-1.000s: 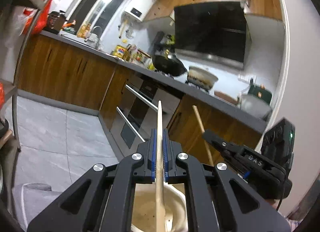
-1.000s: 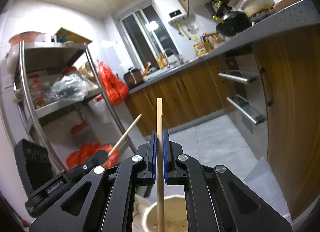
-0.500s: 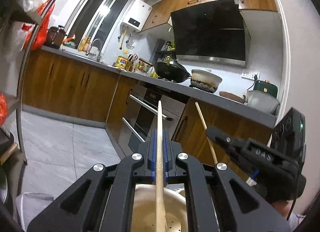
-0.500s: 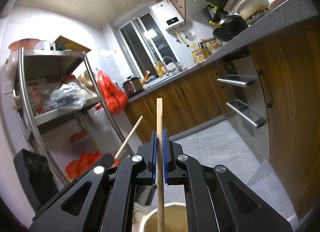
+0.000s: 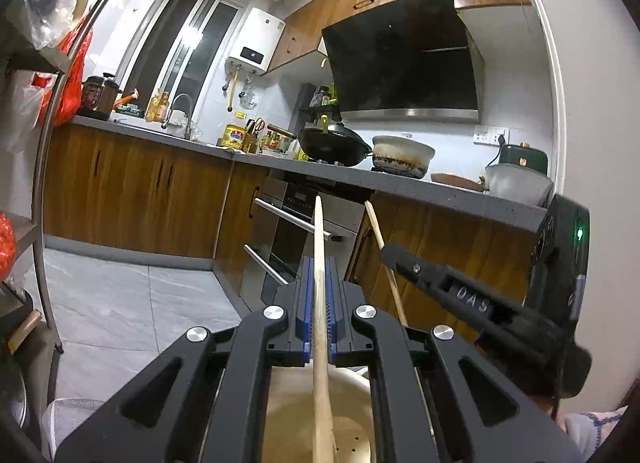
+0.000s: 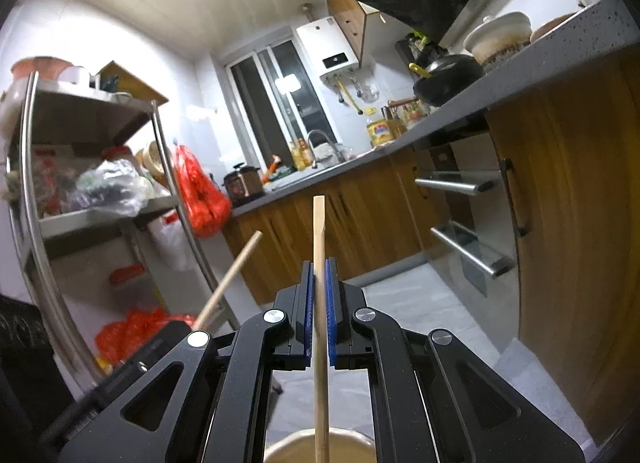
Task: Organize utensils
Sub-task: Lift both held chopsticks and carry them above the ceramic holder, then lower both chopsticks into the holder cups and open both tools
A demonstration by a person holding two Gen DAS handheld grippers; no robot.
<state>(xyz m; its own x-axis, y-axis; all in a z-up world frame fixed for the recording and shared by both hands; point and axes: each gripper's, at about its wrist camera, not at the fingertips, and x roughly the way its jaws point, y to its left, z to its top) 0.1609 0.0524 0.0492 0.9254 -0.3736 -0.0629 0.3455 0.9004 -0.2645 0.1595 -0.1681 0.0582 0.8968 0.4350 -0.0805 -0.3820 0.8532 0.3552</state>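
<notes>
My left gripper (image 5: 319, 295) is shut on a wooden utensil handle (image 5: 319, 247) that runs down into a cream utensil holder (image 5: 348, 411) below the jaws. My right gripper (image 6: 319, 303) is shut on a second, flat wooden handle (image 6: 318, 231), which also points down into the cream holder (image 6: 296, 445). The right gripper (image 5: 404, 261) with its stick (image 5: 376, 225) shows at the right of the left wrist view. The left gripper's stick (image 6: 232, 277) shows at the left of the right wrist view. The utensil heads are hidden.
A kitchen counter (image 5: 400, 183) with a black wok (image 5: 334, 143) and a white pot (image 5: 402, 155) runs behind, above wooden cabinets and an oven (image 5: 288, 231). A metal shelf rack (image 6: 92, 215) with bags stands on the other side. Grey tile floor (image 5: 132, 303) lies between.
Both grippers have tilted upward, so the views show more ceiling and wall. Each keeps its hold on its wooden handle over the holder.
</notes>
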